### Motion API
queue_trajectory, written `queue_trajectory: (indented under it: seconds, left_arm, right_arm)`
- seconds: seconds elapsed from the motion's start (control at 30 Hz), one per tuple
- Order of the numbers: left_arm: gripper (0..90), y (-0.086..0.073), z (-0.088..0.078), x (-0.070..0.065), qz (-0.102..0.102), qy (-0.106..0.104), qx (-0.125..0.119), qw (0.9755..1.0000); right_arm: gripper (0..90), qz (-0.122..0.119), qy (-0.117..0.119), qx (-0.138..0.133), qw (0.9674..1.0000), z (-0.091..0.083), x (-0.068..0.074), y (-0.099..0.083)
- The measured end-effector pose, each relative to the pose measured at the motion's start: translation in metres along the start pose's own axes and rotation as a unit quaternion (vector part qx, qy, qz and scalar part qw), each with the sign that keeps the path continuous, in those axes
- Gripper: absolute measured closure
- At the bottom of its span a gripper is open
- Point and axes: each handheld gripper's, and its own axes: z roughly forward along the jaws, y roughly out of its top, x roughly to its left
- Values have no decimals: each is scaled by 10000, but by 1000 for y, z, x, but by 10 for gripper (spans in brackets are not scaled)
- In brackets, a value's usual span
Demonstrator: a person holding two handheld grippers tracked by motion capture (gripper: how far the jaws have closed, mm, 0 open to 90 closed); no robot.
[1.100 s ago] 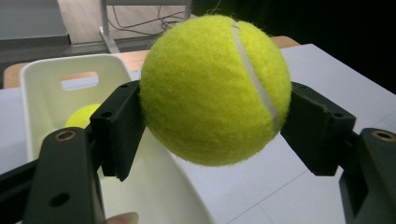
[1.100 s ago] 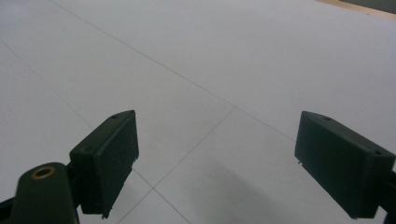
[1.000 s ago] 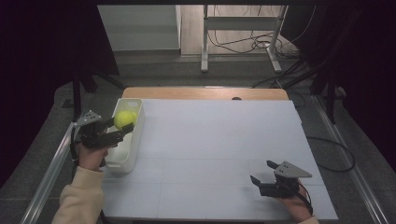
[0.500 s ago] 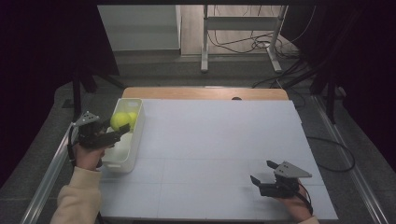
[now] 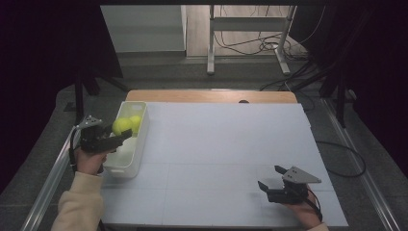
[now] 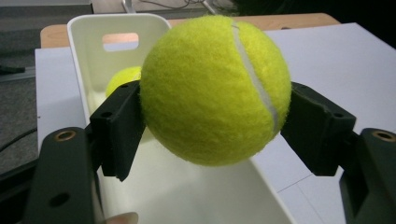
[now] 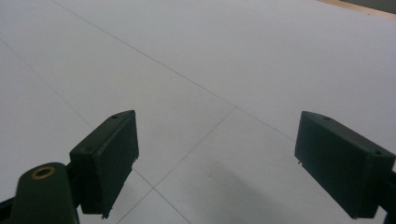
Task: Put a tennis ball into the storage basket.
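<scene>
Over the white bin [image 5: 137,144] at the surface's [image 5: 216,144] left edge, left tongs [image 5: 121,136] clamped on a tennis ball [image 6: 215,88], second ball [image 6: 122,79] half hidden behind, right tongs [image 5: 270,177] apart, resting on bare white surface.

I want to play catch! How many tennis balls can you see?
2. One tennis ball is squeezed in the left tool above the white bin. The second ball lies inside the bin behind it. More could be hidden lower in the bin.
</scene>
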Motion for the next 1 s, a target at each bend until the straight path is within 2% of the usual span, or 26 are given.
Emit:
queue_trajectory:
  seconds: [0.33,0.5,0.77,1.0]
  left_arm:
    - [263,1,8,-1,71,163,397,9991]
    - [262,1,10,-2,99,249,477,9985]
    - [261,1,11,-1,128,241,672,9974]
    - [261,1,12,0,123,241,683,9973]
  right_arm:
    - [140,7,7,-2,10000,0,0,0]
    - [140,6,16,2,10000,0,0,0]
    - [140,2,6,-12,10000,0,0,0]
    - [140,5,-3,-2,10000,0,0,0]
